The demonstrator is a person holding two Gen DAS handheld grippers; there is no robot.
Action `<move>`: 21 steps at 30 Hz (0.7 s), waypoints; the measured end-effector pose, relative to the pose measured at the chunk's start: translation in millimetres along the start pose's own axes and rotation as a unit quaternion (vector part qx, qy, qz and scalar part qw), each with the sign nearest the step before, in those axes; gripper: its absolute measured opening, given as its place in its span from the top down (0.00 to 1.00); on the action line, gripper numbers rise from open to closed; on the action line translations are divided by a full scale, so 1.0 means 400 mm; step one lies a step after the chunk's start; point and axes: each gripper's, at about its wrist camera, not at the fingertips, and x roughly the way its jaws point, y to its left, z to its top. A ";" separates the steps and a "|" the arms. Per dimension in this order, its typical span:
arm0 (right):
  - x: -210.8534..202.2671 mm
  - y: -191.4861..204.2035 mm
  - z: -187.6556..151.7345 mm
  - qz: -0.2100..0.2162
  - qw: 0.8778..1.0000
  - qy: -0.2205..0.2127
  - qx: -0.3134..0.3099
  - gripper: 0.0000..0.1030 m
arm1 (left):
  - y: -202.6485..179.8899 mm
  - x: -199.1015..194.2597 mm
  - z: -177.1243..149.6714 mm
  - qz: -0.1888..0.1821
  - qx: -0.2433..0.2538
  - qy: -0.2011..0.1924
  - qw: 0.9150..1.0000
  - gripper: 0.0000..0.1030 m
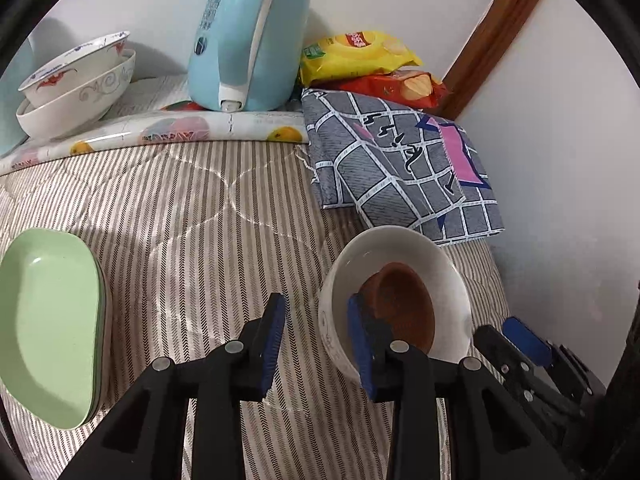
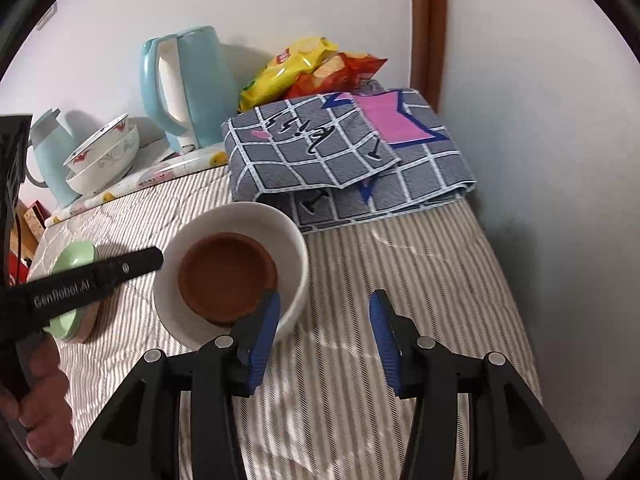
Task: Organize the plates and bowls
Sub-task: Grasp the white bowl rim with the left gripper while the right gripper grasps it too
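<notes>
Jaws apart; white bowl [image 2: 298, 264] – brown dish [image 2: 227, 276] nested inside.

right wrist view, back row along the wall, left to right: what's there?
Pale blue jug → stacked patterned bowls → blue kettle → yellow snack bag → red snack bag → wooden door frame.

Home bedroom: striped quilted mattress [image 2: 400, 280], folded bedsheet [image 2: 352, 152], kettle [image 1: 248, 36].

White bowl [image 2: 296, 256] upright on striped bedding, brown dish [image 2: 228, 276] nested inside; green plates [image 1: 48, 356] stacked well apart
</notes>
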 end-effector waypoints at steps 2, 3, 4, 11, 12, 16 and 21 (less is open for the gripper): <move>0.016 0.002 0.009 0.003 1.000 0.012 0.008 0.55 | 0.000 0.012 0.000 -0.004 0.005 0.008 1.000 0.64; 0.023 0.004 0.012 0.005 1.000 0.014 0.011 0.55 | -0.001 0.018 0.001 -0.003 0.006 0.010 1.000 0.62; 0.031 0.006 0.015 0.005 1.000 0.016 0.012 0.55 | -0.001 0.023 0.000 -0.001 0.007 0.010 1.000 0.62; 0.080 0.019 0.024 -0.009 0.999 0.040 0.004 0.55 | 0.000 0.070 -0.004 0.011 0.013 0.029 0.999 0.62; 0.086 0.021 0.024 -0.013 0.999 0.043 0.000 0.57 | 0.002 0.074 -0.005 0.011 0.012 0.030 0.999 0.62; 0.105 0.021 0.025 -0.019 0.998 0.054 -0.002 0.63 | 0.000 0.095 -0.010 0.017 0.015 0.031 0.999 0.62; 0.122 0.023 0.028 -0.020 0.998 0.063 -0.007 0.63 | -0.008 0.113 -0.009 0.025 0.024 0.034 0.999 0.62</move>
